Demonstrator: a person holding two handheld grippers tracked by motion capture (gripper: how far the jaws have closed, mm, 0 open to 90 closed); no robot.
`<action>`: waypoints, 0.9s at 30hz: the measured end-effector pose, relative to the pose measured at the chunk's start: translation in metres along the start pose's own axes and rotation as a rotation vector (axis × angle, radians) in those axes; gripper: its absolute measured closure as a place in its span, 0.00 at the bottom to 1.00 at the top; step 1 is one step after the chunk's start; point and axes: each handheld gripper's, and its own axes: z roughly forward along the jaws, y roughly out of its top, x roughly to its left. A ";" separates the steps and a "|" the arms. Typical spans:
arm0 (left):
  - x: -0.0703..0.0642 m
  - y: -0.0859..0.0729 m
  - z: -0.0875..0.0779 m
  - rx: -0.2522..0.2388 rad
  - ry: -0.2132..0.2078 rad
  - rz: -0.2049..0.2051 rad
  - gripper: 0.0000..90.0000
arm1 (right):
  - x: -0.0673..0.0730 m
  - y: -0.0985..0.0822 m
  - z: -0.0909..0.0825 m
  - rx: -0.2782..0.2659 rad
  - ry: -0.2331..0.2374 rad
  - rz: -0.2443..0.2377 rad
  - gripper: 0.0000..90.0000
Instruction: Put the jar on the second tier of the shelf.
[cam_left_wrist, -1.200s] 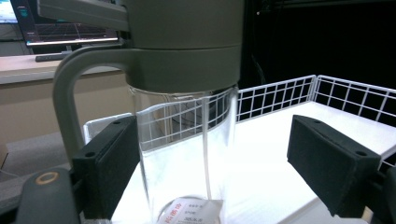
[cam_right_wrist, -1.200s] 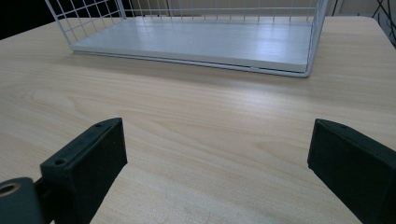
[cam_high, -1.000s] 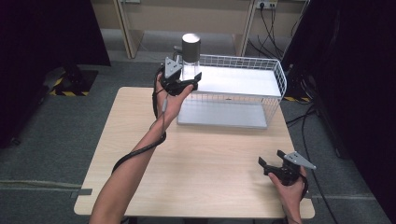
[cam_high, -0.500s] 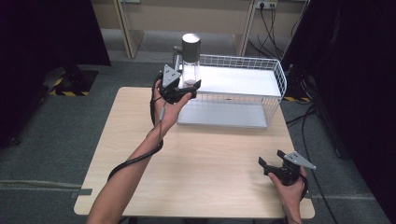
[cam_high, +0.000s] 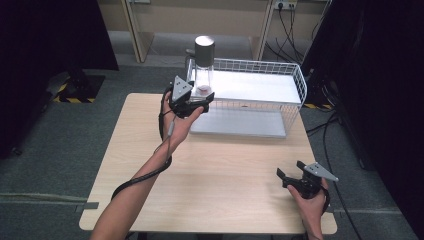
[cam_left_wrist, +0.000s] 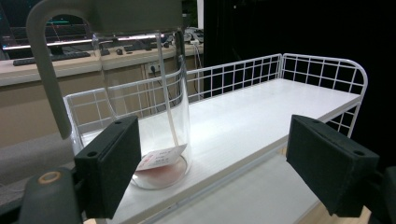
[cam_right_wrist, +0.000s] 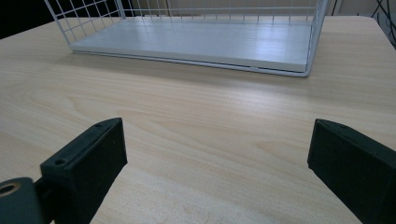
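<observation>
Jug (cam_high: 203, 67): clear, w/ grey lid + grey handle; stands upright on top shelf of rack (cam_high: 280, 97), at its left end. In the left gripper view the jug (cam_left_wrist: 156, 112) sits left of centre, base on the white shelf board, straw-like tube inside, a small label low on its wall.
L gripper (cam_high: 192, 97): held up at the rack's left end, just in front of the jug's lower part. Jaws apart, no pad on the glass; in its own view the L gripper (cam_left_wrist: 229, 172) has its left pad overlapping the jug's base in the picture, but a gap shows betw. pad and wall. Nothing gripped. Right pad is well off to the side, over the shelf edge.
R gripper (cam_high: 295, 177): low at the near right corner of the table (cam_high: 220, 170), in the person's hand, well apart from rack and jug. Jaws wide, nothing betw. them; its own view looks along bare wood toward the rack's bottom board (cam_right_wrist: 196, 39).
Rack: white wire, two levels, at the table's far edge, right of centre; lower board bare.
Arms: L forearm reaches up across the table from bottom left, cable trailing along it; R hand comes in at bottom right.
</observation>
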 end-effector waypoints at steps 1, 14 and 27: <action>0.000 -0.001 -0.001 -0.001 -0.001 -0.002 0.19 | 0.000 0.000 0.000 -0.001 0.000 0.000 0.05; -0.003 -0.012 -0.012 0.001 -0.012 0.002 0.19 | 0.000 0.000 0.000 0.001 0.000 0.000 0.05; -0.006 -0.027 -0.020 0.009 -0.023 -0.006 0.19 | 0.000 0.000 0.000 0.001 0.000 0.002 0.05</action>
